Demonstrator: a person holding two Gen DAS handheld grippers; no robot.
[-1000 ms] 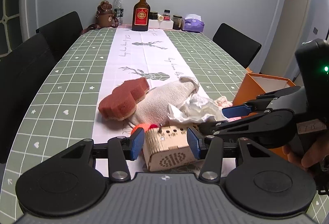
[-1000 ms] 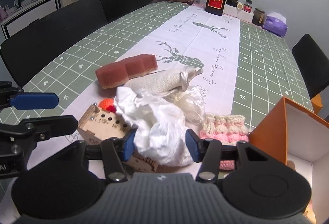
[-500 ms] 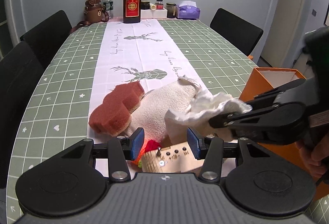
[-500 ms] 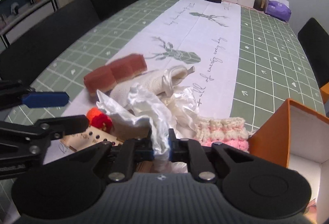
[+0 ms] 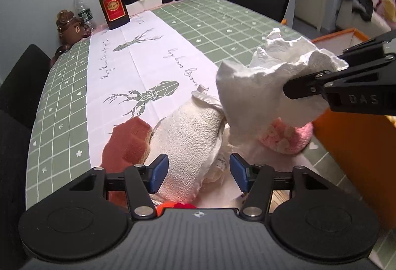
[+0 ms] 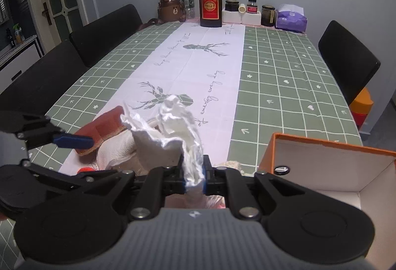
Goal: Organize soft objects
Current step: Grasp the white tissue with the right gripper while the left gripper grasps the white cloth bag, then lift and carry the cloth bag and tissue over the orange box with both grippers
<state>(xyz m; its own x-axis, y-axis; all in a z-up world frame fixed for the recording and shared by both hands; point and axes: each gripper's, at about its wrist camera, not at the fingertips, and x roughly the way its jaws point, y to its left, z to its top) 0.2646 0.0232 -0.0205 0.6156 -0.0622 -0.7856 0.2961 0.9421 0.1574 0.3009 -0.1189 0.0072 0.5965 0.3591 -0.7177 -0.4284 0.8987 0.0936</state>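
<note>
My right gripper (image 6: 193, 175) is shut on a crumpled white tissue (image 6: 173, 131), lifted above the pile; the left wrist view shows the same tissue (image 5: 267, 86) hanging from the right gripper's fingers (image 5: 321, 81). My left gripper (image 5: 198, 172) hovers with its jaws opening over a cream towel (image 5: 190, 136), whose edge lies between the blue pads without being pressed. A red-brown sponge (image 5: 126, 143) lies left of the towel. A pink knitted piece (image 5: 284, 136) sits beside the orange box (image 6: 321, 158). Something orange-red (image 5: 178, 205) peeks out under the left gripper.
The green checked tablecloth (image 6: 284, 86) with a white runner stretches away. At the far end stand a brown bottle (image 6: 210, 1), a water bottle, a bear-shaped jug, jars and a purple tissue pack (image 6: 290, 18). Black chairs (image 6: 346, 57) line both sides.
My right gripper closed on the white tissue and raised it off the pile. The left gripper left the wooden box, rolled, and shifted over the towel, its jaws wider.
</note>
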